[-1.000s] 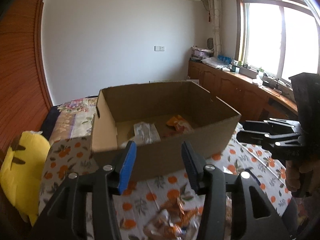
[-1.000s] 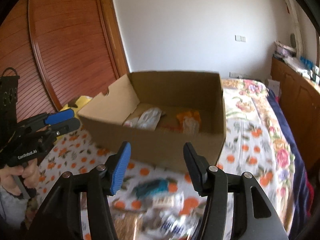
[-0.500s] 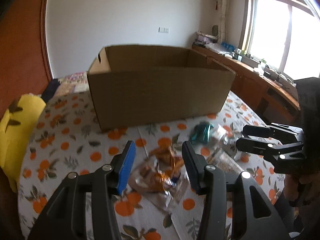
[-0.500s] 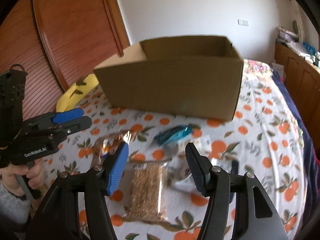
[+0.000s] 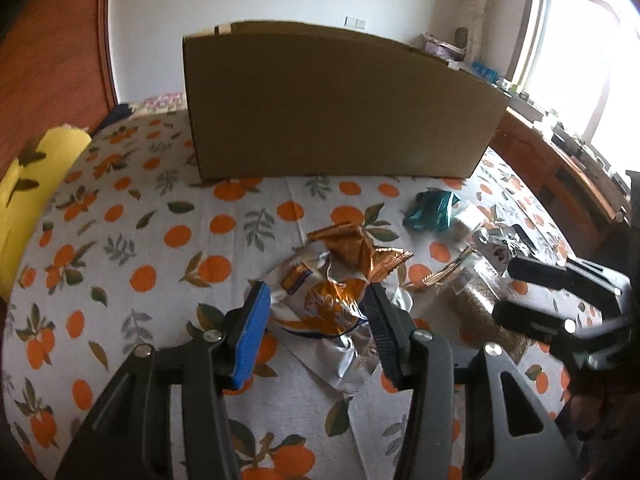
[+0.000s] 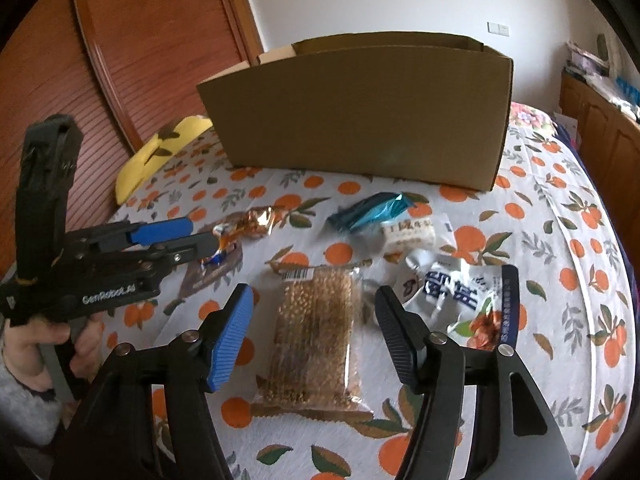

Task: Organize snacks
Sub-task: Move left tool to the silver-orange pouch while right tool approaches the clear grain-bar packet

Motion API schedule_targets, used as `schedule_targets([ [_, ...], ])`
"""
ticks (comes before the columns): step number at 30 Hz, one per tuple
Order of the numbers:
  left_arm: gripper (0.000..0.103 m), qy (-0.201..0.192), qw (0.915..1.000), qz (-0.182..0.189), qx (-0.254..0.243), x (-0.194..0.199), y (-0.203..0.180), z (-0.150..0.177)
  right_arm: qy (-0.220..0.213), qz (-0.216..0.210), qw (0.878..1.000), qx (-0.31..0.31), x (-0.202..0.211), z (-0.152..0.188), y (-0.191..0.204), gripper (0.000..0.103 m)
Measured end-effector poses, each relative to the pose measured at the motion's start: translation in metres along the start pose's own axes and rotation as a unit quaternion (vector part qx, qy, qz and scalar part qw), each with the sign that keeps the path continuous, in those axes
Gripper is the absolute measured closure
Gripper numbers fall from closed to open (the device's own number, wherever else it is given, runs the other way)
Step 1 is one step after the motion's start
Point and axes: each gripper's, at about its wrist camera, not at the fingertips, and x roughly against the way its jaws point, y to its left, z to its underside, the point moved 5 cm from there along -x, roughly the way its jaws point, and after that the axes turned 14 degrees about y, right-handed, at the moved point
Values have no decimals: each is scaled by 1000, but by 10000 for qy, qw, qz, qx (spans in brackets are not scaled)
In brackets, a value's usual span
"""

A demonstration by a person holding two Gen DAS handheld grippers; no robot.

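Hovering over the orange-print bedspread point(image 6: 560, 184), the right claw point(image 6: 312, 340) has its jaws opening, and between them lies the clear packet of golden-brown crunchy sticks point(image 6: 316, 332), a barcode label at its top, not gripped. At two o'clock from it sits a white pouch with large blue characters point(image 6: 460, 292), writing I can't make out. At twelve o'clock, a teal foil wrapper point(image 6: 372, 210) touches a small white pack with dark characters point(image 6: 408, 234). The left claw point(image 5: 316, 328), lettered "GenRobot.AI" in the right wrist view, stands parted above the orange-and-white foil snack bag point(image 5: 332, 300), pads clear of it. Beyond, at twelve o'clock, stands the brown cardboard box point(image 6: 360, 112). A yellow plush cushion point(image 5: 24, 200) lies at nine o'clock.
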Motion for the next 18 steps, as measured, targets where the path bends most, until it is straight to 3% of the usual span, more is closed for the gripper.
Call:
schedule_targets([
  [5, 49, 20, 9999, -72, 120, -6, 2, 1, 140, 4, 9999, 102, -13, 7, 4, 37],
  [10, 37, 47, 9995, -63, 320, -10, 7, -2, 212, -45, 9997, 101, -18, 10, 2, 33],
  [18, 36, 120, 9977, 32, 660, -13, 7, -9, 232, 579, 9967, 523, -25, 16, 16, 29],
])
